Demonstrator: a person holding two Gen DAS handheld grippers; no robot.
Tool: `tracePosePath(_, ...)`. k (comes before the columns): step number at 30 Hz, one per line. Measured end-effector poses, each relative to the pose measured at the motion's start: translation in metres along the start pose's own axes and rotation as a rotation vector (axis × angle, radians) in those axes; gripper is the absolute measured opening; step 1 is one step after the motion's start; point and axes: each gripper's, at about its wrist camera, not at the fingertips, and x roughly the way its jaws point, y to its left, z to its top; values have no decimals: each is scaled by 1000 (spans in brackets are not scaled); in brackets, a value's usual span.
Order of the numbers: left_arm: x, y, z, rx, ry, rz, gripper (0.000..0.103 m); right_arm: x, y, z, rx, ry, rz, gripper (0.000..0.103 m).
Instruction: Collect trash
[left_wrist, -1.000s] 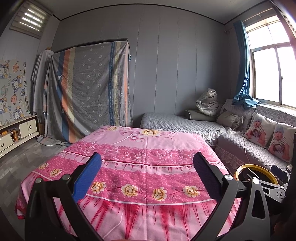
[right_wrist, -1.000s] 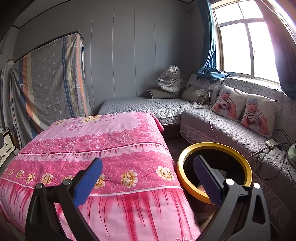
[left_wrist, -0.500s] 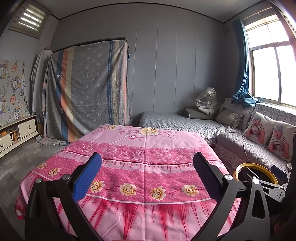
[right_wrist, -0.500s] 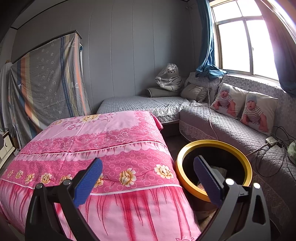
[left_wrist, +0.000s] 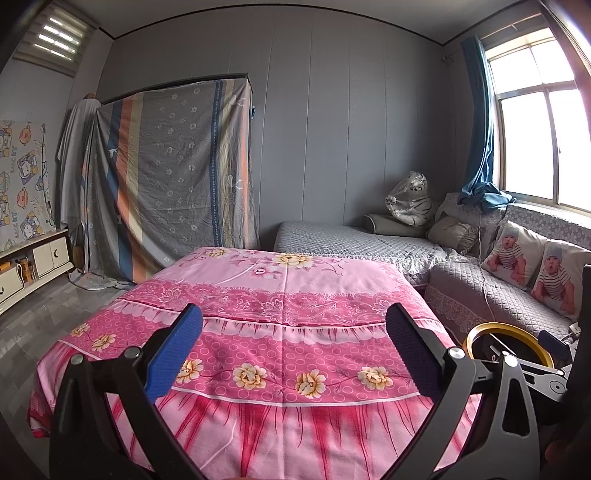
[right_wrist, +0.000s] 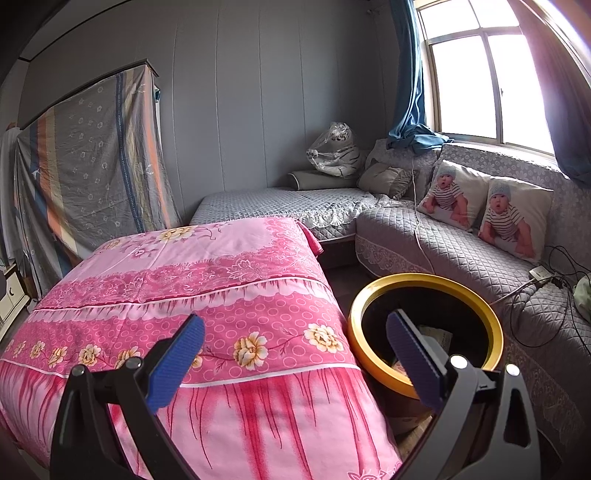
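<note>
A black trash bin with a yellow rim (right_wrist: 424, 284) stands on the floor between the pink bed and the grey sofa; paper scraps lie inside it (right_wrist: 439, 336). It also shows at the right in the left wrist view (left_wrist: 506, 328). My right gripper (right_wrist: 295, 332) is open and empty, its right finger over the bin's mouth. My left gripper (left_wrist: 295, 328) is open and empty above the foot of the bed. No trash shows on the bed.
A bed with a pink floral cover (left_wrist: 280, 295) fills the middle. A grey quilted sofa (right_wrist: 461, 251) with baby-print cushions (right_wrist: 480, 206) runs along the right under a window. A sheet-draped wardrobe (left_wrist: 173, 166) and a low cabinet (left_wrist: 33, 262) stand at the left.
Both views have shifted slightly. In the right wrist view the bin sits a little lower and nearer. Both grippers stay open.
</note>
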Motion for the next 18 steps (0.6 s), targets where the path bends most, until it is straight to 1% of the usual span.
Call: tracePosePath(18,3,-1,-2,-1,7,-7,95,3,-2,-2,6,17,-2,95)
